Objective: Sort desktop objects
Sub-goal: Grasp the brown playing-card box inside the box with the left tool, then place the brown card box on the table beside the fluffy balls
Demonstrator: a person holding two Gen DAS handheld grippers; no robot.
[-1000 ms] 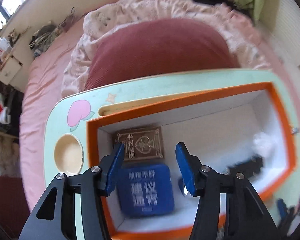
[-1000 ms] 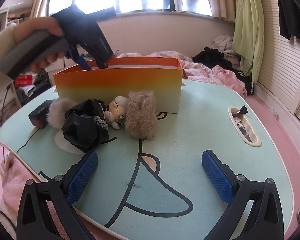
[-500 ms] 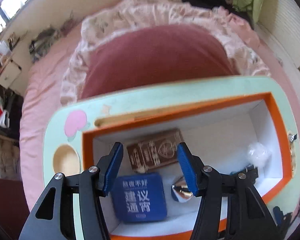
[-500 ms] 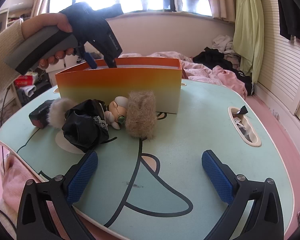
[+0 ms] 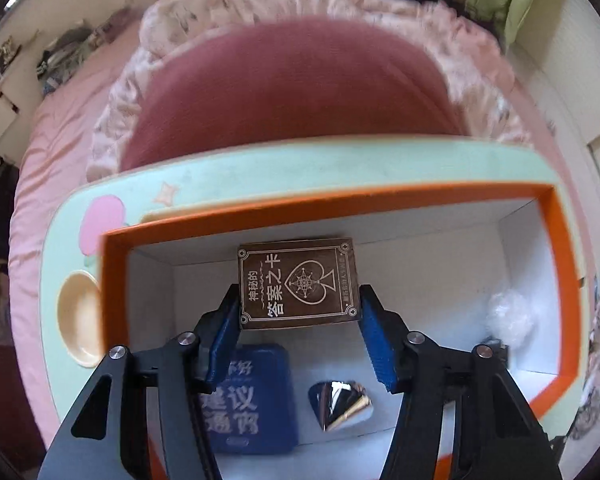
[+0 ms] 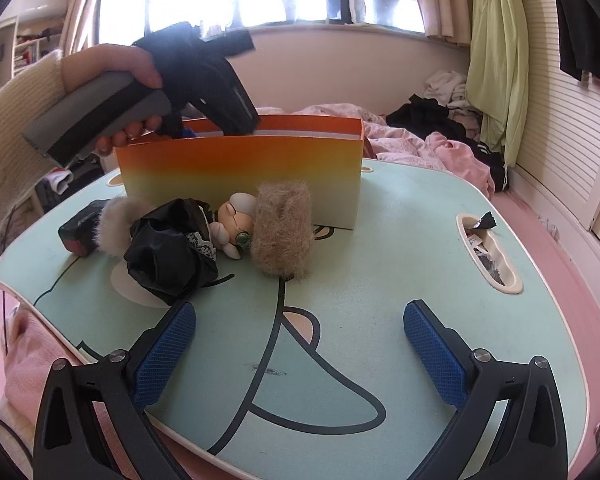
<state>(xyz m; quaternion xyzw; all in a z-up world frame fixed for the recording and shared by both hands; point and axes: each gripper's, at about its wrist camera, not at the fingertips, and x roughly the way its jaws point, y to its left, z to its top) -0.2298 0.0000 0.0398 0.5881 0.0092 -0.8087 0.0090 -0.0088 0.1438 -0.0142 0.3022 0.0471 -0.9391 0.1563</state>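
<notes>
Brown card box [image 5: 299,283] clamped in left gripper [image 5: 299,330], over orange box [image 5: 324,200].

Blue case [image 5: 252,400] partly behind left jaws, its top characters hidden

Left view down into orange box [image 5: 556,280]; right view low, alongside.

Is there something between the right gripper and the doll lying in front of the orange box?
Nothing visible stands in the way. The right gripper is open over bare tabletop, and the doll lies ahead of it, toward its left, beside the black bag, in front of the orange box.
</notes>
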